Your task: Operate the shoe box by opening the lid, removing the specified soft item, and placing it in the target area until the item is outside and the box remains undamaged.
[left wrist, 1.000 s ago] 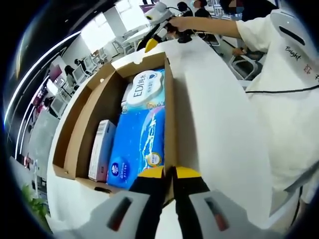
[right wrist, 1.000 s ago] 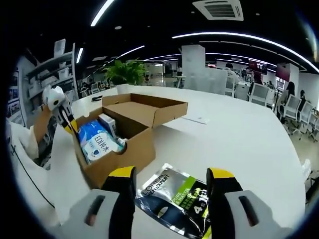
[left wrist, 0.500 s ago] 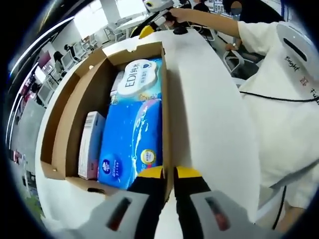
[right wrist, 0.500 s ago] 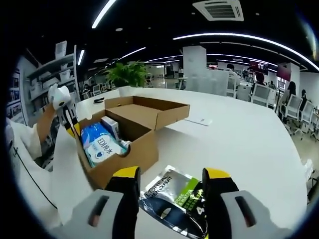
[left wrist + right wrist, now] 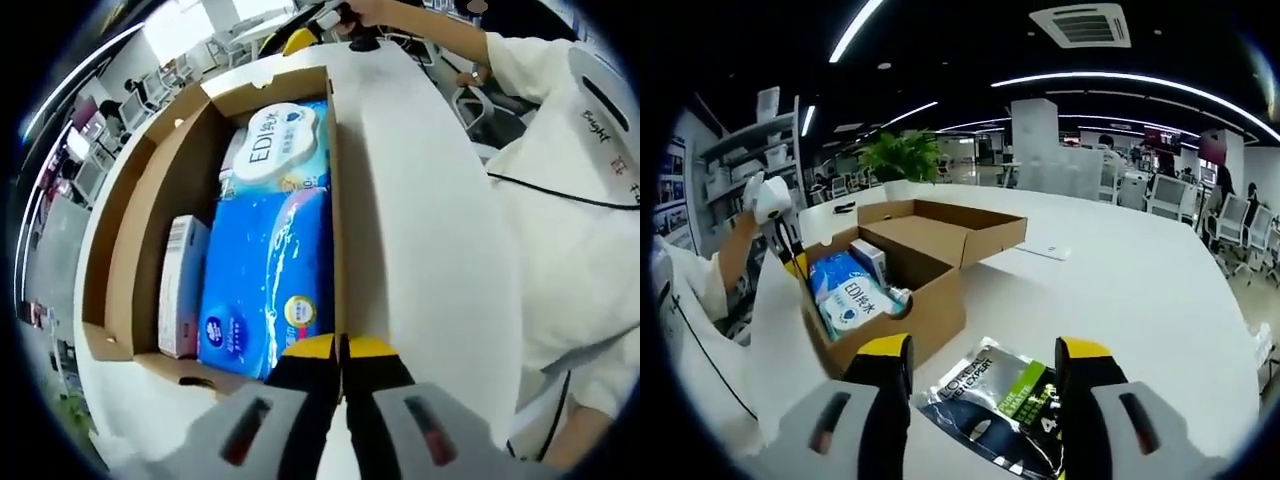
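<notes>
Now: shoe box [image 5: 150, 230] open, long axis running away from your left gripper [image 5: 340, 348].
Left jaws pinched its near wall; right gripper [image 5: 985, 352] stood spread over the dark pouch [image 5: 995, 400].

1 shoe box [image 5: 140, 230]; 2 tissue packs [image 5: 265, 280]; 1 carton [image 5: 180, 285]; 1 pouch [image 5: 1000, 400].

Pouch [image 5: 995, 408] lower edge cut off at 6 o'clock, between right gripper [image 5: 985, 362] jaws. Small item behind wipes pack [image 5: 857, 297] in box [image 5: 925, 305], perhaps bottle, too small to tell. Left gripper [image 5: 340, 349] hides box wall corner.
</notes>
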A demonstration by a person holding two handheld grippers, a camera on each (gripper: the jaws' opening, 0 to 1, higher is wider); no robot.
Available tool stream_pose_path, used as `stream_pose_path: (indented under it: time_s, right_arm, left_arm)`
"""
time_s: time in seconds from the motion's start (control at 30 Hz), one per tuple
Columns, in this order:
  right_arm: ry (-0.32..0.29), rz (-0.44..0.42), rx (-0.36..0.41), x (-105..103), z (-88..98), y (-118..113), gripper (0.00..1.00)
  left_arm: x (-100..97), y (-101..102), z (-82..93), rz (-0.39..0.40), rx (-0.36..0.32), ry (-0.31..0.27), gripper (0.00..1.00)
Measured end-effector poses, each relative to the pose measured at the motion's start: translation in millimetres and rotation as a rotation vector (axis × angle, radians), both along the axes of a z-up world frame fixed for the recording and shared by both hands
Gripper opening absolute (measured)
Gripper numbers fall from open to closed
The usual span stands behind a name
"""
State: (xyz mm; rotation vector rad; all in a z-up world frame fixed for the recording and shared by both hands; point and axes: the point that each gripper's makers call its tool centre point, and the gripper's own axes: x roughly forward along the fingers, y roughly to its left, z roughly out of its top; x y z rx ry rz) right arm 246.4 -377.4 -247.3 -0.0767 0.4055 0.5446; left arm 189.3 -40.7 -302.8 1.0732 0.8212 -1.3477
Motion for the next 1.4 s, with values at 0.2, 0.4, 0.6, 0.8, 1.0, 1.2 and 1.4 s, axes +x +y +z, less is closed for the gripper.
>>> stream_pose_path:
  time_s: [0.2,0.4,0.6,0.8,1.0,1.2,1.4]
  right_arm:
    - [0.002,0.001,0.008,-2,0.2,8,0.54]
    - [0.017,-0.017,0.002,-2,0.8,3,0.52]
    - [0.011,-0.037,-0.018,-8,-4.9,0,0.55]
    - [0.007,-0.040,-0.019,-11,-4.8,-2,0.55]
    - [-0.031,-0.055,0.017,-13,-3.8,-3,0.54]
    - [-0.021,-0.044,0.015,-16,-7.5,-1,0.54]
    - [-0.078,-0.055,-0.026,-11,8.5,-5,0.58]
  left_arm:
    - [2.0,1,0.2,0.047,0.014,0.023,0.01]
    - [1.3,1,-0.4,0.036,0.091,0.009,0.01]
    - [-1.1,2,-0.7,0.071,0.113,0.023,0.01]
    - [-0.8,5,-4.1,0.049,0.186,-0.011,0.01]
    - [0.0,6,-2.6,0.037,0.176,0.009,0.01]
    - [0.0,5,-2.8,0.023,0.155,0.018,0.01]
    - [0.0,5,-3.2,0.050,0.141,0.023,0.01]
